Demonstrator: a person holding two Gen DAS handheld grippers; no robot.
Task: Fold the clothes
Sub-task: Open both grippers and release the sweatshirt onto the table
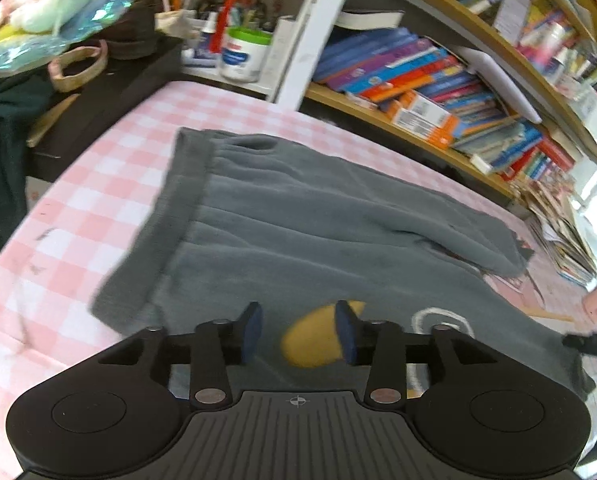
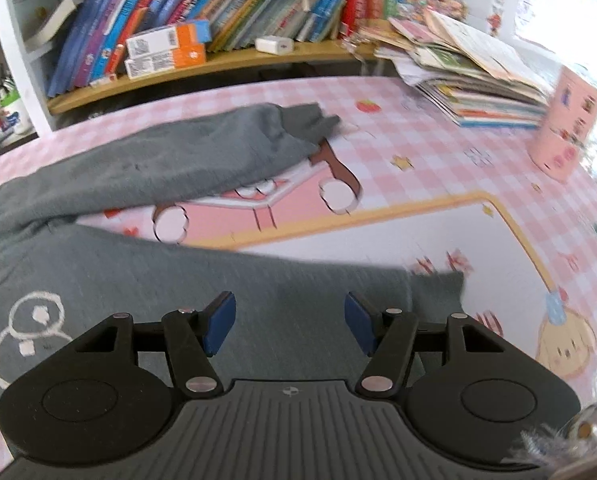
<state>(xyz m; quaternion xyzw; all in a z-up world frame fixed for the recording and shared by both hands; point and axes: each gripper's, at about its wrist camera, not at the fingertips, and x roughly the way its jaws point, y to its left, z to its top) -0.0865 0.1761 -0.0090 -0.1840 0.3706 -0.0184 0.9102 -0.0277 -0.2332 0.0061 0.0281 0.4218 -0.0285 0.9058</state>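
Observation:
Grey sweatpants (image 1: 298, 216) lie spread flat on the pink checked tablecloth (image 1: 78, 216), waistband to the far left, legs running right. A yellow print (image 1: 314, 336) and a white outline drawing (image 1: 442, 320) mark the near leg. My left gripper (image 1: 298, 332) is open and empty just above that leg, jaws apart over the yellow print. In the right wrist view the pants (image 2: 178, 168) show both legs, the far one ending at its cuff (image 2: 310, 120). My right gripper (image 2: 290, 322) is open and empty above the near leg, close to its cuff (image 2: 438, 284).
A bookshelf (image 2: 218, 60) full of books runs along the table's far side. A stack of magazines (image 2: 478, 92) and a pink box (image 2: 566, 136) sit at the back right. A white tub (image 1: 244, 56) and pen holders stand at the back left, near a dark cabinet (image 1: 110, 96).

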